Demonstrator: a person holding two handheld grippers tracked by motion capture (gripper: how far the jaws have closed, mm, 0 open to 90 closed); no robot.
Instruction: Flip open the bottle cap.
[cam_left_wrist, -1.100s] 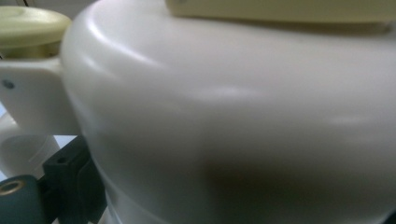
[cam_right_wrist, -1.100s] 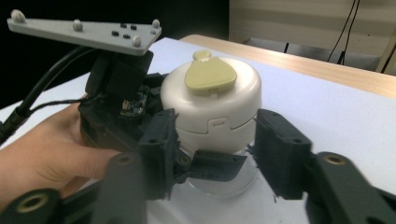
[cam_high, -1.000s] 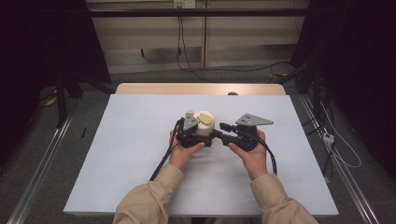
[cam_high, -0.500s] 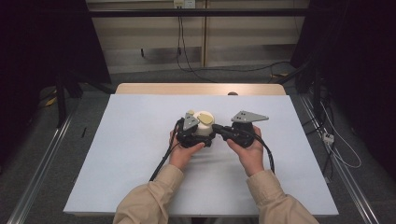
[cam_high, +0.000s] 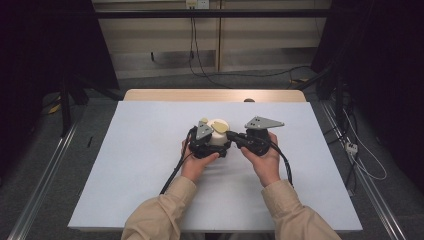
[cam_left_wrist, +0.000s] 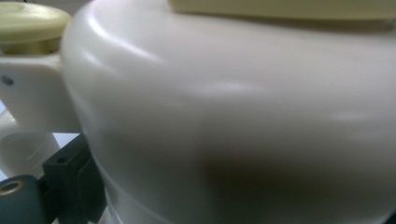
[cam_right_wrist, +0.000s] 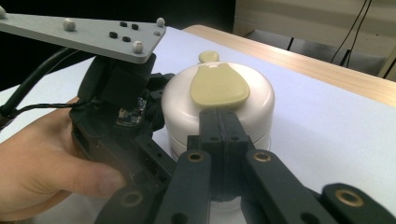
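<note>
A squat white container (cam_high: 218, 134) with a pale yellow lid tab (cam_right_wrist: 218, 85) stands near the middle of the bench (cam_high: 140, 150), between the two hands. The left gripper (cam_high: 209, 145) sits against its left side; in the left gripper view the white wall (cam_left_wrist: 233, 116) is pressed so close to the camera that the jaws are mostly cut off, so whether they clamp it cannot be told. The right gripper (cam_right_wrist: 219, 128) has just been closing, and its jaws now stand together with nothing between them, the tips resting at the container's near-right wall just below the tab. From that gripper the tab lies straight ahead and slightly above, its long axis running away along the jaws toward a small yellow knob (cam_right_wrist: 208, 56) at the far rim. The right gripper is better placed to work the tab. The container's base and its lid seam are hidden behind the jaws.
</note>
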